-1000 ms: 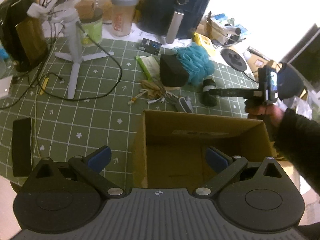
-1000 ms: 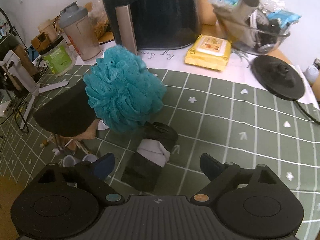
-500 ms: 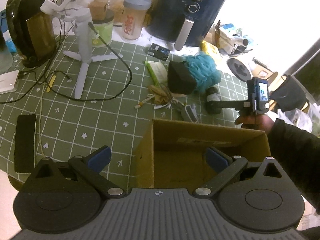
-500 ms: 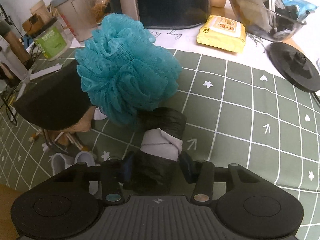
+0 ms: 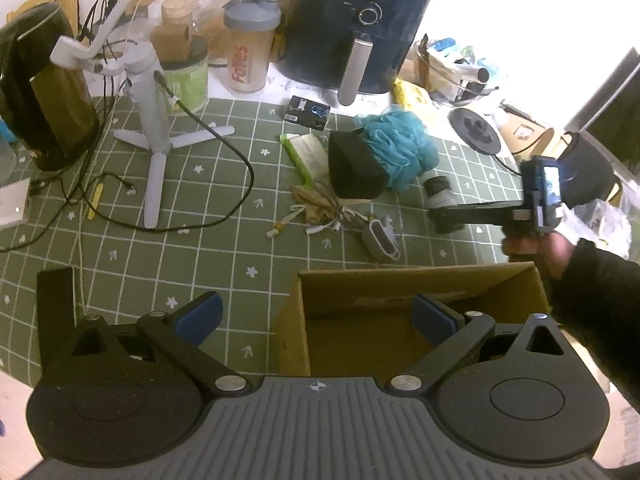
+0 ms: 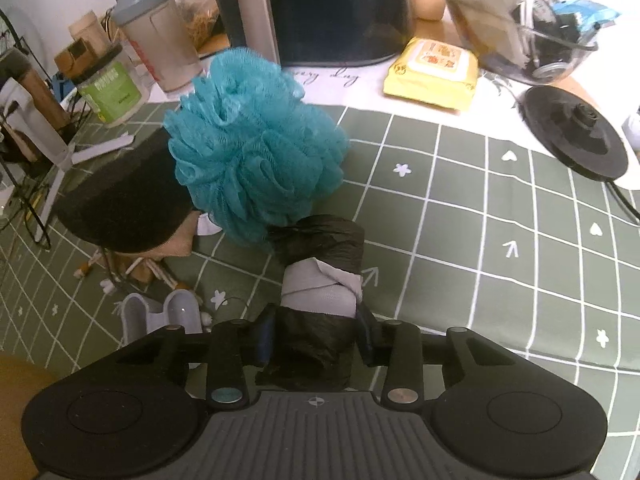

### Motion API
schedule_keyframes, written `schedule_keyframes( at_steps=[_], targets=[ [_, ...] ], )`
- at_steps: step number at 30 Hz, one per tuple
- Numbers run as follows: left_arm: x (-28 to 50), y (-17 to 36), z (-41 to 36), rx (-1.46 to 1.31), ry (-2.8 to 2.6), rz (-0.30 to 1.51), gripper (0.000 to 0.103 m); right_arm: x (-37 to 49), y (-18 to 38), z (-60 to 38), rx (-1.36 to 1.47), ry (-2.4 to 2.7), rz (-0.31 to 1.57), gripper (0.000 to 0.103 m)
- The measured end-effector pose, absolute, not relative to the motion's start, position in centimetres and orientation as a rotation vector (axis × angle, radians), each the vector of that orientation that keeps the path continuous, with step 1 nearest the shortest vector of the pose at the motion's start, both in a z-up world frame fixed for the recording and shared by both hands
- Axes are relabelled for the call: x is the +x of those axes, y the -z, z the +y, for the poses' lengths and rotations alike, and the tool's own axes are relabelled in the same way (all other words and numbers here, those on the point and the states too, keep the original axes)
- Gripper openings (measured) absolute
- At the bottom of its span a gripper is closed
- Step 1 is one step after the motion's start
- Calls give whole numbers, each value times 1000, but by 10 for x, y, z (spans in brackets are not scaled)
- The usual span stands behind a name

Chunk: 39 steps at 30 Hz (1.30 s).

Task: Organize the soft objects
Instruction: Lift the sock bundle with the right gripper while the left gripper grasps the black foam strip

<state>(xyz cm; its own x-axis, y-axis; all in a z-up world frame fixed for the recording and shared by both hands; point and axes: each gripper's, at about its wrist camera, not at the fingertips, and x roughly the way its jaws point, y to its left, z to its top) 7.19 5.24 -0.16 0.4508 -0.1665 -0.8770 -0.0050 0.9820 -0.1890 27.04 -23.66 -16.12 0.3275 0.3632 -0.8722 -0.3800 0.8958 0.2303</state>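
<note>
Green oilcloth with a white grid, small hearts, stars and arrows covers a crowded table. At its far edge stand a dark blue air fryer with two dials and a silver handle, a clear shaker bottle with a grey lid printed in red with a word that looks like "Foltes", and a green-labelled jar whose print is too small to read. On the white cloth under the fryer, cursive writing ends in "day". Nearby lie a yellow pack of wet wipes and a round black kettle base.

A roll of black plastic bags wrapped with a pale grey band lies on the oilcloth, its far end touching a fluffy teal mesh bath sponge, which leans on a black foam block. The roll is crinkled and glossy, its band knotted at the middle.

The right gripper is closing on the near end of that roll, both blue-padded fingers against its sides. The left gripper hangs with jaws spread wide and nothing between them, one finger above an open brown cardboard box and the other over the oilcloth.
</note>
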Motion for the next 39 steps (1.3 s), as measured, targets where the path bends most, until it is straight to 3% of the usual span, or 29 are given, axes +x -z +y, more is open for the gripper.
schedule_keyframes(
  at_steps=[21,39],
  targets=[
    [129,-9,30,-12,77,1100,102,221,82,-270,14,-399,1046,42],
    [187,16,9,-34,210,1091,102,186,25,-255,-61,-230,1136,42]
  ],
)
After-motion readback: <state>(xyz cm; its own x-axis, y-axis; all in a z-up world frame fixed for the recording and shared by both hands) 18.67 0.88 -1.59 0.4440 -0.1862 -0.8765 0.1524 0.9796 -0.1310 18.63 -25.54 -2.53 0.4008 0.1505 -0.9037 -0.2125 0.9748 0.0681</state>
